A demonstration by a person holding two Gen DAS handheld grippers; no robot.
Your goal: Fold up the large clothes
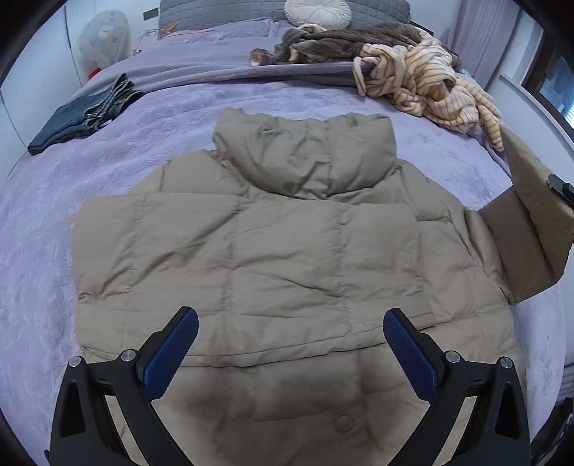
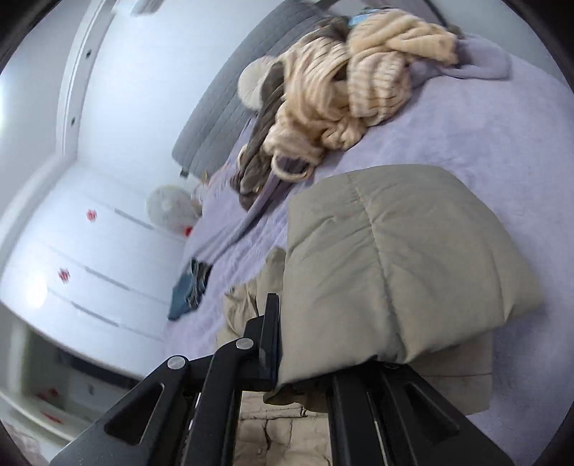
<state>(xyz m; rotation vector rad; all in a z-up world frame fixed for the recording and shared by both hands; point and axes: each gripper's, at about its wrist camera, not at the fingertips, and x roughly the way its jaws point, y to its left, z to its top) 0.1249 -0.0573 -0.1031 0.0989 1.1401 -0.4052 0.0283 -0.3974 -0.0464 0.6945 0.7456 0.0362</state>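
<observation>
Beige jacket (image 1: 287, 251) sleeve (image 2: 394, 269) clamped in right tool (image 2: 287, 344); left tool (image 1: 290, 344) wide open.

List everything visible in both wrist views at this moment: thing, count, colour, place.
puffer jacket: one, beige, flat mid-bed; its sleeve lifted
bed cover: one, lilac, under everything
jeans: one, dark blue, folded, far left of the bed
striped garment: one, cream, heaped far right
furry garment: one, brown, beside the stripes
round cushion: one, white, at the grey headboard
left claw: open, over the jacket's hem
right claw: shut on the sleeve
</observation>
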